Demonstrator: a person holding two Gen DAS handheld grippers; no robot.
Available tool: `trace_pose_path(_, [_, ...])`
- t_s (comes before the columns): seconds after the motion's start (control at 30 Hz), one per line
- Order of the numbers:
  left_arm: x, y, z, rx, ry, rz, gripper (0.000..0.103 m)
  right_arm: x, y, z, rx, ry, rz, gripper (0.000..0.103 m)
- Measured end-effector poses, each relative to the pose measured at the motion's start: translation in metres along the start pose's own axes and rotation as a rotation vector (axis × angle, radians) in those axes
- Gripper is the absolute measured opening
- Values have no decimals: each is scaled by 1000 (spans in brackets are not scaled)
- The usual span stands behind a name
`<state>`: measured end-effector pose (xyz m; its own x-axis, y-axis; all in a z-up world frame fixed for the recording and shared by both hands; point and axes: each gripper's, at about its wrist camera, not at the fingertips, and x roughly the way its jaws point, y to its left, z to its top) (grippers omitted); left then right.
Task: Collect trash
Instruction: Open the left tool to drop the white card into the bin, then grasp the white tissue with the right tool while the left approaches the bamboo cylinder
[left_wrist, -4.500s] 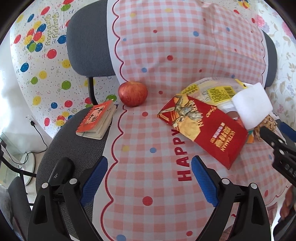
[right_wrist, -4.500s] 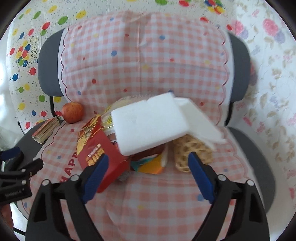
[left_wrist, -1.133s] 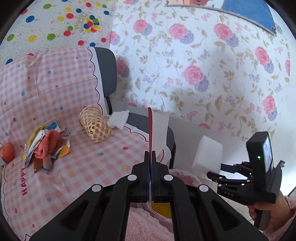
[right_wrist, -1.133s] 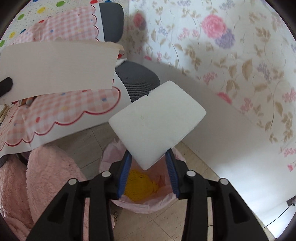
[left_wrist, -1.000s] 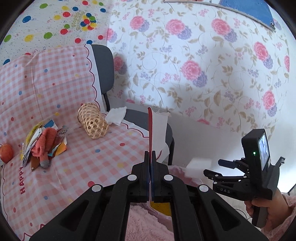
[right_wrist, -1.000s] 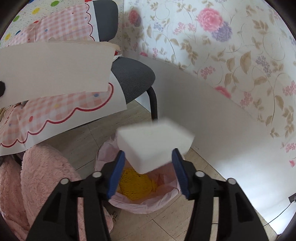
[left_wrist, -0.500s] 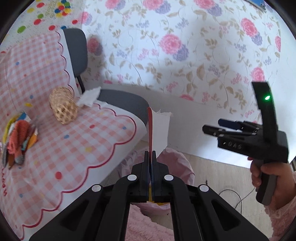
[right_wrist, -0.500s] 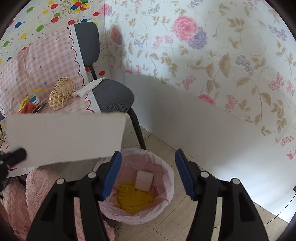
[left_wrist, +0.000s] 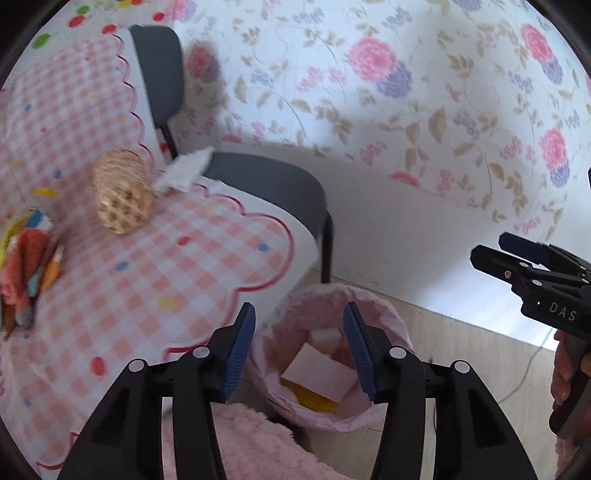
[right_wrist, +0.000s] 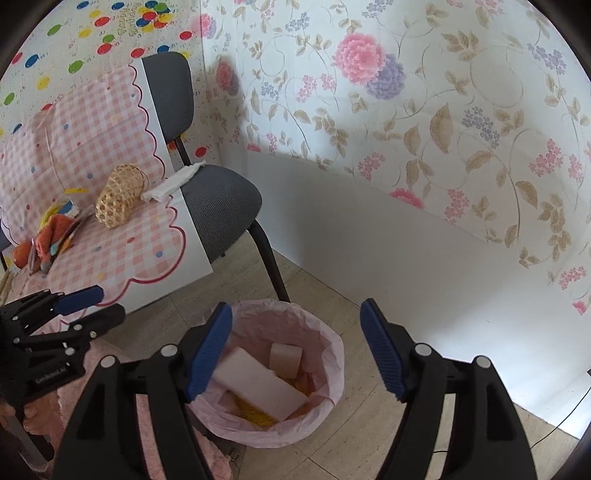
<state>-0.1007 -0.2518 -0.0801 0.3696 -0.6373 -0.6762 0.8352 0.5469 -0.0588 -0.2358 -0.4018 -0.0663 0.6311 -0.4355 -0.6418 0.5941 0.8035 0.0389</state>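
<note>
A bin with a pink liner (right_wrist: 334, 349) (left_wrist: 384, 321) stands on the floor by the chair. Inside lie a flat pale packet (right_wrist: 258, 384) (left_wrist: 317, 373), a white foam block (right_wrist: 284, 355) (left_wrist: 325, 336) and yellow netting (right_wrist: 255, 415). My left gripper (left_wrist: 299, 347) is open and empty just above the bin; it also shows in the right wrist view (right_wrist: 96, 306). My right gripper (right_wrist: 295, 354) is open and empty above the bin; it shows in the left wrist view (left_wrist: 495, 251) at the right.
A chair (right_wrist: 218, 199) covered with a pink checked cloth (left_wrist: 155, 266) holds a wicker basket (left_wrist: 122, 195), a white tissue (left_wrist: 184, 171), a heap of wrappers with an orange cloth (left_wrist: 26, 266) and an apple (right_wrist: 20, 253). A pink fluffy rug (left_wrist: 251, 443) lies below. Floral wall behind.
My right gripper opened and the foam block fell into the bin. My left gripper then opened and the flat packet dropped into the bin too.
</note>
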Motion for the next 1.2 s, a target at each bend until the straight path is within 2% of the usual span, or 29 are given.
trace_pose_path(0.1, [-22,16,3,-17,-40,58,54,-6,7,8,6,-29,36,71])
trace_pose_path(0.37, [-61,66,0,-119,-52,187,55,-12,59,37,-53,-64,198,71])
trace_pose_path(0.47, [-75,91,-4,-170,-69,245,62,-6,82,50,-72,-52,260,71])
trace_pose_path(0.57, [-87,120,-8,-217,-74,324,64,3,109,60,-124,-55,283,71])
trace_pose_path(0.7, [-91,151,-9,-273,-68,384,67,28,140,78,-171,-43,299,71])
trace_pose_path(0.93, [-86,204,4,-351,-66,491,71,87,174,106,-236,-18,276,68])
trace_pose_path(1.1, [-69,231,27,-390,-61,495,71,143,194,132,-274,23,280,57])
trace_pose_path(1.2, [-53,241,44,-400,-55,497,71,179,207,144,-301,64,286,56])
